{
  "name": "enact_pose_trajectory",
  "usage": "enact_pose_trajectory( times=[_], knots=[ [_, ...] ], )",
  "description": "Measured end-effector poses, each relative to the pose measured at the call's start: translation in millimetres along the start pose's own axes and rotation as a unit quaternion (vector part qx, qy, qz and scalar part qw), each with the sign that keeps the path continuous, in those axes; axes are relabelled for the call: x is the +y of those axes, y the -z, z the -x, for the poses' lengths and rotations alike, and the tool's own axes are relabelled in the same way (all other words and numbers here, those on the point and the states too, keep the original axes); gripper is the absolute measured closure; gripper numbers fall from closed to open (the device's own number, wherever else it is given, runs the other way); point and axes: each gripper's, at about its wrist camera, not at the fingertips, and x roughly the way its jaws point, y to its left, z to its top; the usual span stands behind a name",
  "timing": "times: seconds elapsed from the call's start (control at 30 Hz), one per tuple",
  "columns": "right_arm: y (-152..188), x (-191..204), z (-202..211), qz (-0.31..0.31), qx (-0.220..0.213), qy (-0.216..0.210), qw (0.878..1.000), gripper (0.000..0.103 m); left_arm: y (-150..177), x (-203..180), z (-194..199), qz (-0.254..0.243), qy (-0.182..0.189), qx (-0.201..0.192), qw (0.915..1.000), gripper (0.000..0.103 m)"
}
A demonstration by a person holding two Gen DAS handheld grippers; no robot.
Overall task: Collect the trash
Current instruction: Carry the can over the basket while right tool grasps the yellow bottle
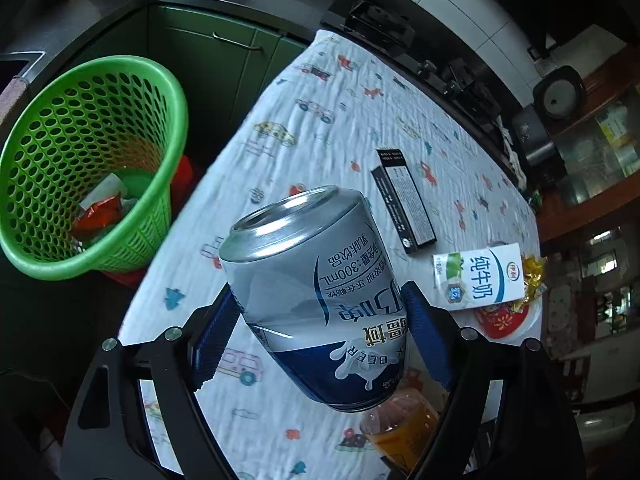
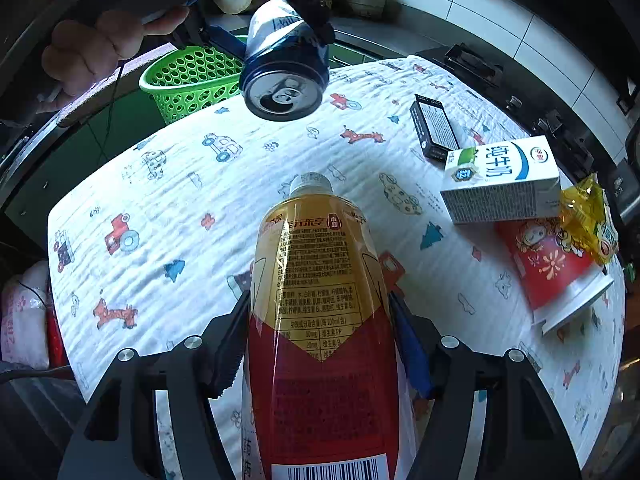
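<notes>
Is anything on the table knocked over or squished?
Yes. The red paper cup lies tipped on its side near the table's right edge, with the milk carton lying flat against it and a crinkled yellow wrapper beside them. The can held in the left gripper looks dented in its middle.

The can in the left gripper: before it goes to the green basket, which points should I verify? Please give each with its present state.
1. Can sits between the blue pads of the left gripper, lifted off the table: ok.
2. Pads press firmly on the can: cannot tell.
3. Green basket stands open beside the table, with room above the trash inside: ok.
4. Way from can to basket is free of things: ok.
5. Bottle sits between the right gripper fingers, away from the can: ok.
6. Can is empty, so nothing spills: cannot tell.
</notes>
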Motion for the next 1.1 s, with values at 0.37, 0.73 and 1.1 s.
enact_pose_trajectory(
  times=[0.37, 0.73, 1.1],
  knots=[
    [-63.2, 12.7, -5.5, -0.031, -0.048, -0.018, 0.998, 0.04, -47.2, 85.2, 37.5, 0.012, -0.052, -0.044, 0.9976, 0.024],
    [-174.9, 48.3, -36.2, -0.045, -0.09, -0.056, 0.993, 0.04, -104.2, 194.2, 13.0, 0.04, -0.127, -0.016, 0.991, 0.022],
    [-254.0, 80.4, -100.0, -0.075, -0.072, -0.094, 0.99, 0.04, -106.2, 259.4, -4.9, 0.074, -0.121, 0.019, 0.9896, 0.021]
  ],
)
